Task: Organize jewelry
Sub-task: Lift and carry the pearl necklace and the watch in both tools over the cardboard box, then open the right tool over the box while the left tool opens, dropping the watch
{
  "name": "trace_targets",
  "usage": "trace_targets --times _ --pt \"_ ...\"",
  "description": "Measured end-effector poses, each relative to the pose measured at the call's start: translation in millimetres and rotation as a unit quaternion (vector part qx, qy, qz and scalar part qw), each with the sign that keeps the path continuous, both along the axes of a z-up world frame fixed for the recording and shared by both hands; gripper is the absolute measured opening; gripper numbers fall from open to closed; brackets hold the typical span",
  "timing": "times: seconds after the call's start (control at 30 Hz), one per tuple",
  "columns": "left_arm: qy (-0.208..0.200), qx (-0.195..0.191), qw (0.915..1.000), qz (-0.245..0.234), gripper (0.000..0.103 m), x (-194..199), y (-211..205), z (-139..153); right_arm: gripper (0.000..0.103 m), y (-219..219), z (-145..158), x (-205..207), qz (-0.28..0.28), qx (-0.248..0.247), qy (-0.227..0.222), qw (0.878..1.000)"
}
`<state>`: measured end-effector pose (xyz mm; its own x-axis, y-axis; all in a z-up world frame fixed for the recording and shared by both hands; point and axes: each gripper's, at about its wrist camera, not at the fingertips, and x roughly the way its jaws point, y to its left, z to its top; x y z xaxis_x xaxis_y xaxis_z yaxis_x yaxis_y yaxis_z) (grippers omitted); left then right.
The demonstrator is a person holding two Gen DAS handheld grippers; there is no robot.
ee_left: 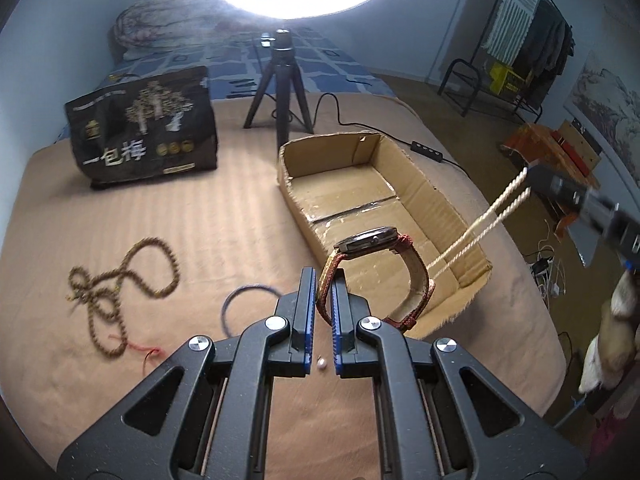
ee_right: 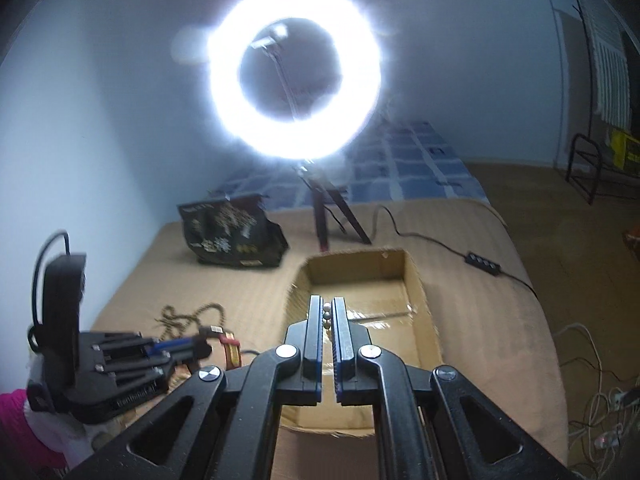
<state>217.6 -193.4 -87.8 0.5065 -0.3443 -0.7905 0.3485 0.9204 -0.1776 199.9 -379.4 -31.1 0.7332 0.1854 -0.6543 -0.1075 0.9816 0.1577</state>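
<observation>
My left gripper [ee_left: 323,276] is shut on the red strap of a wristwatch [ee_left: 370,242] and holds it above the near end of the open cardboard box [ee_left: 424,184]. My right gripper [ee_right: 328,304] is shut on a pearl necklace [ee_right: 327,312]; the strand [ee_left: 480,228] hangs from it down into the box. The right gripper's body [ee_left: 592,208] shows at the right of the left wrist view. The left gripper [ee_right: 188,350] with the watch [ee_right: 231,350] shows at the lower left of the right wrist view. A brown bead necklace [ee_left: 116,288], a dark ring bracelet [ee_left: 248,304] and a small pearl [ee_left: 321,365] lie on the tan bedcover.
A black snack bag [ee_left: 144,128] stands at the back left. A ring light on a tripod [ee_left: 280,92] stands behind the box [ee_right: 416,296], its cable and switch [ee_left: 428,148] trailing right. The bed's edge drops to the floor on the right, with a clothes rack [ee_left: 520,40] beyond.
</observation>
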Motion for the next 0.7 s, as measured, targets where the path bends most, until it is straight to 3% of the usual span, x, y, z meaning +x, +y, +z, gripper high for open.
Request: trace_targets --times 0.5,0.57,0.6,0.67,0.7 --pt "0.031 0.004 0.9994 -0.016 0.005 32.1 -37.2 -36.5 0.001 -20.2 -58.0 10.2 -0.011 -0.025 0.075 0.997" --pt "0.028 0.003 0.9995 -0.016 0.011 33.3 -38.4 -37.0 0.001 -20.3 -61.5 9.8 -0.011 -0.027 0.081 0.996" --pt "0.029 0.0 0.9994 -0.018 0.014 33.8 -38.5 -36.9 0.003 -20.7 -62.3 9.5 -0.011 -0.026 0.083 0.996" --pt "0.028 -0.004 0.9994 -0.018 0.031 33.3 -37.5 -35.2 0.017 -21.1 -64.4 9.3 -0.013 -0.025 0.088 0.996" --pt "0.025 -0.003 0.9995 -0.017 0.035 32.9 -37.0 -34.3 0.029 -21.4 -64.9 9.4 -0.016 -0.025 0.087 0.996"
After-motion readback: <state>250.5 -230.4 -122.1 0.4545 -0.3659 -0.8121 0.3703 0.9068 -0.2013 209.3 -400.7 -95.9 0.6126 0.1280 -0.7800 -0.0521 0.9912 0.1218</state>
